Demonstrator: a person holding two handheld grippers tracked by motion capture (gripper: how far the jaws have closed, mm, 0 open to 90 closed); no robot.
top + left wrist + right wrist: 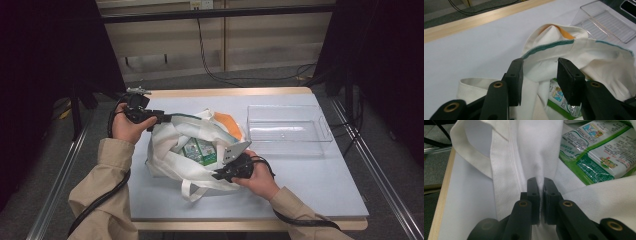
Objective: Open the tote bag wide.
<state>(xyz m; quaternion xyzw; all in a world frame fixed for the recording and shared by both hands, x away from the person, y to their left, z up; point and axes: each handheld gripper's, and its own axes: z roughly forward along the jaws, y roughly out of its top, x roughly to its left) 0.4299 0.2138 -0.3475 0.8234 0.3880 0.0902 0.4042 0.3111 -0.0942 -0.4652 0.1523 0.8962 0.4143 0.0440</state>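
Holding the cloth bag (192,150) open depends on one grip: the right gripper (541,186) is clenched on a fold of its near rim, while the left gripper (539,75) stands released, jaws apart around the far rim without pressing it. The bag lies just left of the clear tray (289,129). With that rim loose, it may sag over the green packets (599,152) inside; a harder pull on the right could drag the bag along the table (310,185).

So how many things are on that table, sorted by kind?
White cloth bag: 1
Green-and-white packets inside the bag: 2 can be seen, perhaps more hidden
Clear plastic tray: 1
Hand-held grippers: 2, left gripper and right gripper
Total: 6
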